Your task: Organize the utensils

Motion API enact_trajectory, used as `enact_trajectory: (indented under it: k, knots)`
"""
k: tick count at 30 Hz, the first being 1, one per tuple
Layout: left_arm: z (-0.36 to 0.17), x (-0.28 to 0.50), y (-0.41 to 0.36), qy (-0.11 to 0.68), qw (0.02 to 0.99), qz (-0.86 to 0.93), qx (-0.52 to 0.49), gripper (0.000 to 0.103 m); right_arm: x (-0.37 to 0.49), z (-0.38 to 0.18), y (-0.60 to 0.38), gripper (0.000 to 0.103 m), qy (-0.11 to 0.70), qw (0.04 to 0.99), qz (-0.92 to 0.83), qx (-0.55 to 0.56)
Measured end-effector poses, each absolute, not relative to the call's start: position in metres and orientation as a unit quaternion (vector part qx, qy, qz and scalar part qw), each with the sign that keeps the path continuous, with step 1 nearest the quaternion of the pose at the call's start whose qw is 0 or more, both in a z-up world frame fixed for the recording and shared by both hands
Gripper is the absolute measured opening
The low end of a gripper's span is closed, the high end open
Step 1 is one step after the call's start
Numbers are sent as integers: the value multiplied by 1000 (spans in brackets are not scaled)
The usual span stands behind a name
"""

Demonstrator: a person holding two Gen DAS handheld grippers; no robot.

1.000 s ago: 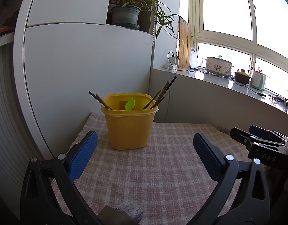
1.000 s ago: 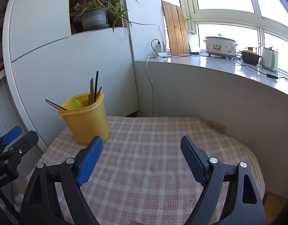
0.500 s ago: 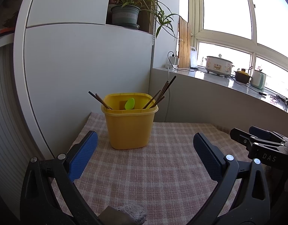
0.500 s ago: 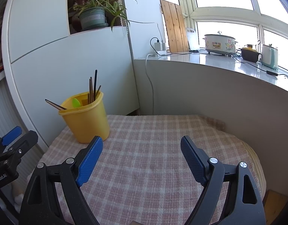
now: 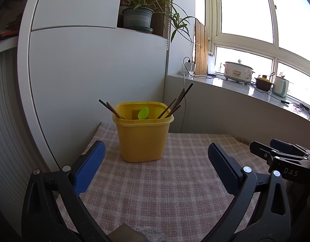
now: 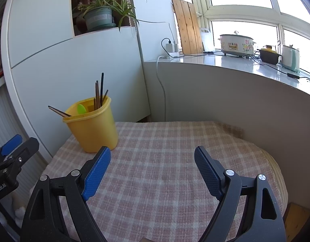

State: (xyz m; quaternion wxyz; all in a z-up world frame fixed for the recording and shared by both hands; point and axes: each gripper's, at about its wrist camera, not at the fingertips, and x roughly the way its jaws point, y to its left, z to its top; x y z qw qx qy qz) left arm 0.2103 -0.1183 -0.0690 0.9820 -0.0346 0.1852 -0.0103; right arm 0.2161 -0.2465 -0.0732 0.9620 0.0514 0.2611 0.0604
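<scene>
A yellow plastic bin stands at the far left of a table with a pink checked cloth. It holds several dark chopsticks and a green spoon. It also shows in the right wrist view, with the chopsticks and spoon in it. My left gripper is open and empty, a little short of the bin. My right gripper is open and empty over the cloth, right of the bin.
A white cabinet stands behind the bin, with a potted plant on its shelf. A windowsill counter at the right carries a cooker, a pot and a kettle. A cable hangs down the wall.
</scene>
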Motion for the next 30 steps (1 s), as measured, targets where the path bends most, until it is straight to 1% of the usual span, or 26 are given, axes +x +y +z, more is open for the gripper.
enact_trajectory:
  k: [30]
  knots:
    - [-71, 210, -120, 188, 981, -11, -36, 103, 216, -75, -250, 85, 265, 961, 56, 64]
